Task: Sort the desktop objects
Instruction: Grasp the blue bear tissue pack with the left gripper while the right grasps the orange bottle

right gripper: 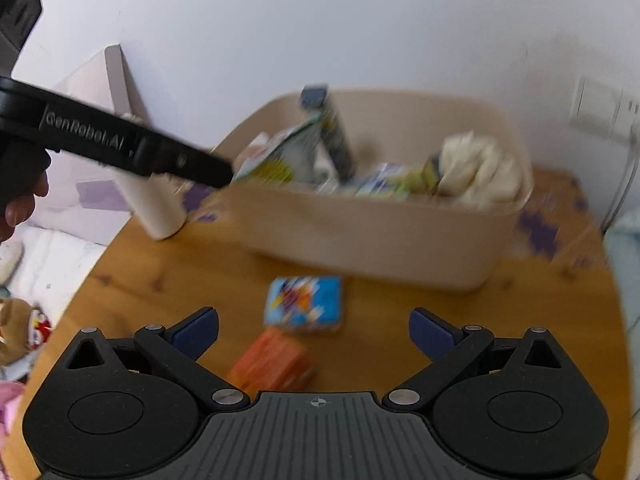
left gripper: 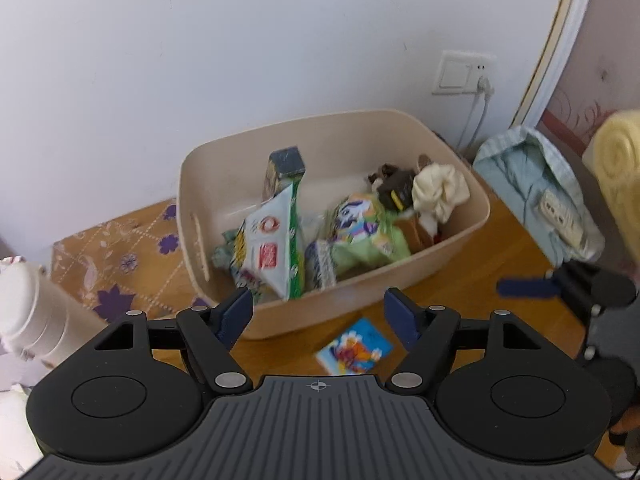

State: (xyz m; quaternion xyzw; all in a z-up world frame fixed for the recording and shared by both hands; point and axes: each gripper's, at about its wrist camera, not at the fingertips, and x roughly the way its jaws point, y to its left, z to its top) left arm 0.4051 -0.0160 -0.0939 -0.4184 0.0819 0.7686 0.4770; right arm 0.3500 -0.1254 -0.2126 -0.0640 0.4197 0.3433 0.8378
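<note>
A beige storage bin [left gripper: 452,248] [right gripper: 360,236] stands on the wooden table, filled with snack packets, a dark box, a plush toy and a crumpled cream cloth [left gripper: 440,190] [right gripper: 476,168]. A green and white packet [left gripper: 276,248] leans at its near wall. My left gripper [left gripper: 318,314] is open just in front of the bin, nothing between its fingers. A small blue packet [left gripper: 354,348] [right gripper: 306,304] lies on the table below it. My right gripper [right gripper: 314,334] is open wide above the blue packet and an orange box [right gripper: 272,364]. The right gripper's finger [left gripper: 528,286] shows at the right edge.
A white bottle [left gripper: 36,312] [right gripper: 152,200] stands left of the bin on a patterned mat [left gripper: 120,256]. A light blue cloth with a power strip [left gripper: 560,216] lies to the right. A wall socket [left gripper: 464,74] sits behind. The left gripper's body [right gripper: 120,140] crosses the right wrist view.
</note>
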